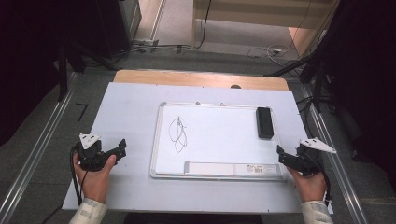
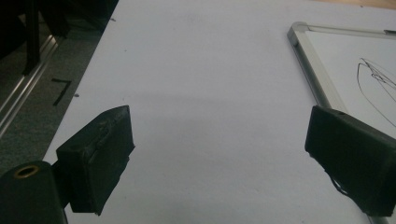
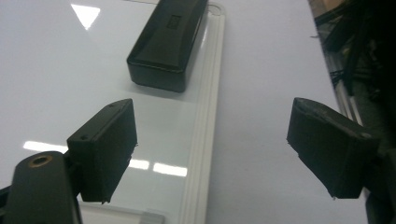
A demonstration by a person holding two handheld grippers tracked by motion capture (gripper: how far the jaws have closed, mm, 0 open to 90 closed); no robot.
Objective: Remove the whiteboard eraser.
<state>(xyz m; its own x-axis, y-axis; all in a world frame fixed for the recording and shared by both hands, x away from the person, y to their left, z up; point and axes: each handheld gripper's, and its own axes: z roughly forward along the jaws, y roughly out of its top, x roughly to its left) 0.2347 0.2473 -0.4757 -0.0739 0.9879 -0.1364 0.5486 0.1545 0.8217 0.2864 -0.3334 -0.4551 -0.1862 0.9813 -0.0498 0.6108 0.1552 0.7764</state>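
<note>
A person is standing at the tabletop (image 1: 130, 107) and holding a hand-held gripper in each hand. The left hand-held gripper (image 1: 122, 148) is sitting at the lower left of the high view, off to the side of the whiteboard (image 1: 219, 140). Its jaws are spread wide and nothing is sitting between them. In the left gripper view, the left hand-held gripper (image 2: 219, 154) is looking over the bare white tabletop (image 2: 201, 70), and the corner of the whiteboard (image 2: 317, 84) is peeking in at the upper right.

The right hand-held gripper (image 1: 280, 153) is sitting at the lower right of the high view, just beside the right edge of the whiteboard. Its jaws are spread wide too and are holding nothing. In the right gripper view, the right hand-held gripper (image 3: 210, 149) is pointing up along the edge of the whiteboard (image 3: 56, 93).

The black eraser (image 1: 264, 122) is lying on the whiteboard, near its upper right corner. In the right gripper view the black eraser (image 3: 168, 42) is lying at the top middle of the frame, well apart from the jaws.

A black scribble (image 1: 178, 134) is showing on the left part of the whiteboard. A long white strip (image 1: 233, 168) is lying along the bottom edge of the whiteboard.
</note>
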